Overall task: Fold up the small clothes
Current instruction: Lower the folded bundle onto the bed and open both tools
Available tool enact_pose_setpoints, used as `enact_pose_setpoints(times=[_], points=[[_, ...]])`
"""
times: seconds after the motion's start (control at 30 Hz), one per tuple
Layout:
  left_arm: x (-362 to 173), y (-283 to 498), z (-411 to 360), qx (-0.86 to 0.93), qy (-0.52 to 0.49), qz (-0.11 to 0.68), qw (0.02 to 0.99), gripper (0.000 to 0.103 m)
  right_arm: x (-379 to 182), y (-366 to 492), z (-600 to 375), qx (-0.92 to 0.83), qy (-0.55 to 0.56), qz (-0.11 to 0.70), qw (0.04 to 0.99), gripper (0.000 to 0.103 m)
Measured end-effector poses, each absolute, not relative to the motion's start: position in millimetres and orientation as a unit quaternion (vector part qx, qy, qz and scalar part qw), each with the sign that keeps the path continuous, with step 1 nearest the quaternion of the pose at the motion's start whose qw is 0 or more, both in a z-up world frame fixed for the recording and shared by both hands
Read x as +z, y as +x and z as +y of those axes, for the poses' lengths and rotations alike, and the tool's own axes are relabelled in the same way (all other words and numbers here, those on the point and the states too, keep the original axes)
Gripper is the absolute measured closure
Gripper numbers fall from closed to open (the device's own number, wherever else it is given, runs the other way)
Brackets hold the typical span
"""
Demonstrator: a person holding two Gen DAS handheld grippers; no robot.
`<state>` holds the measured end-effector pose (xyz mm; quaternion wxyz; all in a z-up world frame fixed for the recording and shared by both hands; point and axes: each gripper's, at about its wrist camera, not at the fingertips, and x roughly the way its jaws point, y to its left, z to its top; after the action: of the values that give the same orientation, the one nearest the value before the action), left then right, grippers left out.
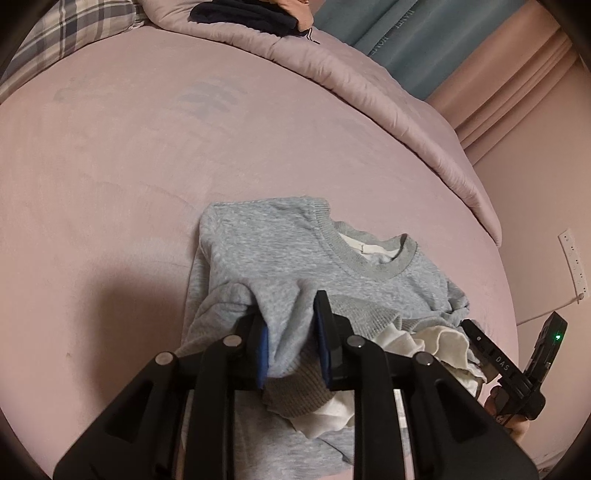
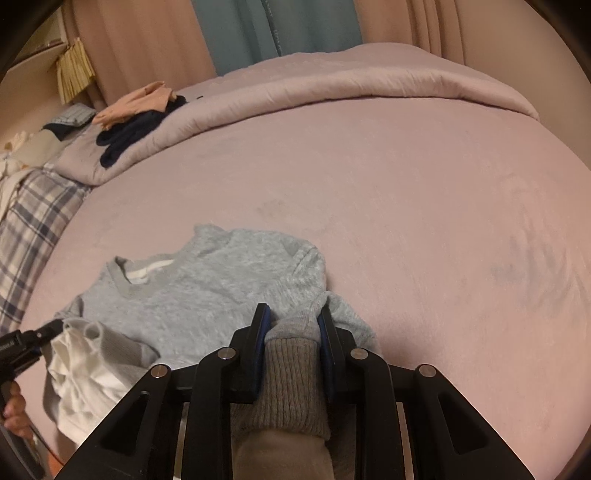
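Observation:
A light blue-grey sweatshirt (image 1: 295, 251) (image 2: 207, 288) lies on the pink bed (image 1: 147, 166), neckline up, with its lower part bunched toward me. White lining cloth (image 1: 424, 343) (image 2: 85, 365) spills out of the bunched hem. My left gripper (image 1: 288, 310) has a raised fold of the sweatshirt filling the gap between its blue pads, and the cloth drapes over the left finger. My right gripper (image 2: 293, 314) is shut on the grey ribbed edge of the sweatshirt. Each gripper shows at the edge of the other's view: the right gripper (image 1: 491, 350) and the left gripper (image 2: 33, 339).
A folded-back lilac quilt (image 1: 369, 92) (image 2: 332, 88) runs along the far side of the bed, with dark and peach clothes (image 1: 251, 14) (image 2: 136, 136) on it. A plaid pillow (image 1: 66, 33) (image 2: 29, 229) lies at one end. Curtains and a wall socket (image 1: 574, 262) stand beyond.

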<state>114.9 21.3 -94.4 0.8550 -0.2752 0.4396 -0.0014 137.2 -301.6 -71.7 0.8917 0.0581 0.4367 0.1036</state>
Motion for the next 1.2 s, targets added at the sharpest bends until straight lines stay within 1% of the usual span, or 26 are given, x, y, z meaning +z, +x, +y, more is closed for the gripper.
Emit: enact_pose_setpoints(times=[0.03,0.1,0.13,0.17,0.2,0.23,0.27,0.33,0.37,0.43,0.53,0.67,0.7,0.73,0.77,0.8,0.83,0.87,0.9,1.03,1.2], points=[[-92,112,21,-0.003,-0.276,0.437,0.856,0.079,-71,137,-302,0.103,0.056,0.436,0.892,0.079],[-86,107,20,-0.012,-0.278,0.433,0.857,0.067,-69,136,-302,0.102,0.055,0.435,0.893,0.075],[-84,105,18,-0.016,-0.279,0.432,0.858,0.057,-67,134,-303,0.103,0.057,0.436,0.892,0.070],[-79,99,16,-0.021,-0.280,0.426,0.860,0.051,-66,133,-303,0.105,0.060,0.437,0.891,0.063],[-76,97,15,-0.022,-0.278,0.424,0.862,0.051,-63,130,-305,0.110,0.065,0.436,0.891,0.059],[-72,93,12,-0.022,-0.272,0.421,0.865,0.049,-61,129,-304,0.113,0.066,0.434,0.891,0.051],[-68,88,10,-0.019,-0.264,0.421,0.868,0.047,-59,126,-304,0.113,0.064,0.432,0.893,0.045],[-62,79,7,-0.009,-0.250,0.418,0.874,0.043,-53,118,-303,0.099,0.050,0.424,0.899,0.040],[-58,74,6,-0.005,-0.244,0.412,0.878,0.041,-50,114,-303,0.096,0.045,0.418,0.902,0.040],[-57,67,5,-0.008,-0.240,0.411,0.879,0.040,-44,105,-306,0.102,0.045,0.410,0.905,0.040],[-68,64,2,-0.026,-0.248,0.432,0.867,0.040,-42,94,-311,0.125,0.061,0.410,0.901,0.040],[-86,70,2,-0.024,-0.260,0.452,0.853,0.043,-49,86,-311,0.147,0.073,0.419,0.893,0.040],[-89,72,2,-0.029,-0.267,0.453,0.850,0.045,-50,85,-310,0.152,0.074,0.419,0.892,0.040],[-96,77,3,-0.035,-0.280,0.461,0.842,0.057,-53,86,-308,0.158,0.074,0.420,0.891,0.041],[-99,79,3,-0.036,-0.286,0.466,0.836,0.074,-54,86,-308,0.157,0.073,0.420,0.891,0.048],[-101,81,3,-0.032,-0.287,0.469,0.835,0.078,-55,87,-306,0.154,0.069,0.419,0.892,0.056],[-102,82,5,-0.019,-0.285,0.463,0.839,0.082,-55,88,-304,0.151,0.061,0.415,0.895,0.073],[-101,81,8,-0.014,-0.289,0.457,0.841,0.084,-54,89,-303,0.149,0.055,0.410,0.898,0.087],[-98,80,10,-0.014,-0.294,0.451,0.843,0.084,-52,90,-302,0.152,0.053,0.405,0.900,0.089],[-81,79,23,-0.006,-0.312,0.419,0.853,0.087,-37,100,-301,0.176,0.071,0.389,0.901,0.091],[-64,90,41,0.014,-0.327,0.393,0.859,0.087,-21,134,-292,0.186,0.077,0.375,0.905,0.091]])
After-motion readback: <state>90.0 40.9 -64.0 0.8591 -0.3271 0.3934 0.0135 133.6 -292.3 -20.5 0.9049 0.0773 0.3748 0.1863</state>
